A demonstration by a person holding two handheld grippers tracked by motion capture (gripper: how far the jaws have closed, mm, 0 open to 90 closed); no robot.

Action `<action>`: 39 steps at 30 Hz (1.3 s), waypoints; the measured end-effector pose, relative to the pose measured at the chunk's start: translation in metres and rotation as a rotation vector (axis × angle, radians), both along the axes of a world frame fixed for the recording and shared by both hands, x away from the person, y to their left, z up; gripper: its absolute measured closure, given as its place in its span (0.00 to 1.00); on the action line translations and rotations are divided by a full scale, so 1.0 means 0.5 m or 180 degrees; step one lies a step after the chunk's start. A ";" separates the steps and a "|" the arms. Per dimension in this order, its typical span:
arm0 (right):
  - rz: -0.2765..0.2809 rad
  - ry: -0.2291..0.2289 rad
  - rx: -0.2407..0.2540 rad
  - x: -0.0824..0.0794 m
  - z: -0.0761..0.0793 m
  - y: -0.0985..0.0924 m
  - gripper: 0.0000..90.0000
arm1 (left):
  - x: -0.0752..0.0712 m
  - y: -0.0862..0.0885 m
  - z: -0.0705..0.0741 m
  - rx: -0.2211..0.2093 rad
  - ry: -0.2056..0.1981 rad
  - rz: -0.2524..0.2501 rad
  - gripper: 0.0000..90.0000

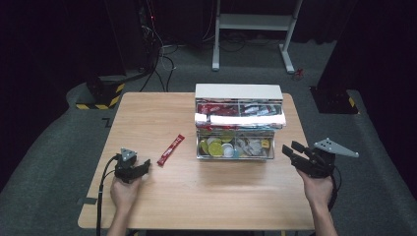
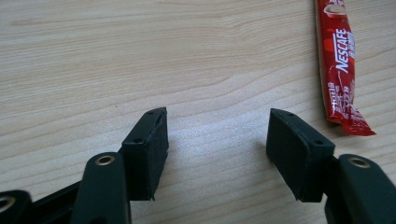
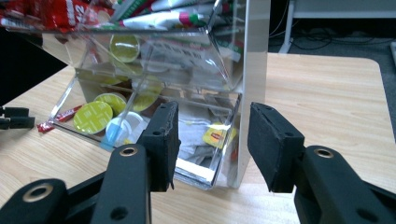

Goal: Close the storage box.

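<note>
So the red coffee stick [image 1: 170,149] is lying flat on the wooden table [image 1: 147,113] all by itself, just left of the clear two-tier organizer [image 1: 239,123], apart from it and not in any compartment. It's a Nescafe sachet, going by the left gripper view [image 2: 339,65].

The left gripper [image 1: 141,167] is sitting low on the table near the stick's closer end, jaws standing wide apart with nothing but bare wood between them. So it's lined up-ish, but the sachet is lying off to one side of the jaws rather than between them. No grab yet.

The right gripper [image 1: 291,150] is hovering off the right end of the organizer, jaws roughly half open and holding nothing. In its own view it's pointing at the near corner of the lower tier, the one with the round pods [image 3: 93,116] and tea bags [image 3: 215,136]. Hard to say through all that clear plastic whether the pads are touching the wall; looks like not quite.

The upper tier is already holding more red sticks [image 1: 215,107], so my guess is the loose one belongs up there. Progress-wise: basically early days. Still left: pinch the stick, lift it, drop it in with its buddies.
</note>
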State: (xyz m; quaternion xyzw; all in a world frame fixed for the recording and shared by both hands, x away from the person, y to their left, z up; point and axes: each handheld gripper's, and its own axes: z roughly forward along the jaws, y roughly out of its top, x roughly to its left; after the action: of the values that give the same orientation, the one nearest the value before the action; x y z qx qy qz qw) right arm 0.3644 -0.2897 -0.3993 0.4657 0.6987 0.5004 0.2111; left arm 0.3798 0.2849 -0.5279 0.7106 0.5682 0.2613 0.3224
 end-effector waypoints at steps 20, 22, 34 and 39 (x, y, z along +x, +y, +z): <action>-0.0104 0.0115 -0.0149 -0.015 -0.061 0.008 0.59 | 0.000 0.000 0.000 -0.0004 0.0006 -0.0006 0.43; -0.0111 0.0126 -0.0142 -0.016 -0.072 0.008 0.59 | 0.000 0.000 0.000 -0.0004 0.0006 -0.0006 0.43; -0.0186 0.0218 -0.0334 -0.019 -0.116 0.020 0.60 | 0.000 0.000 0.000 -0.0004 0.0006 -0.0007 0.43; -0.0225 0.0294 -0.0438 -0.014 -0.133 0.025 0.61 | 0.000 0.000 0.000 -0.0005 0.0006 -0.0006 0.43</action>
State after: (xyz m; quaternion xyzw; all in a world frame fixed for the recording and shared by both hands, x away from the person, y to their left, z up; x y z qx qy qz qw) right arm 0.3572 -0.2770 -0.4656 0.4970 0.7235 0.4215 0.2277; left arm 0.3798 0.2847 -0.5279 0.7111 0.5680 0.2599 0.3227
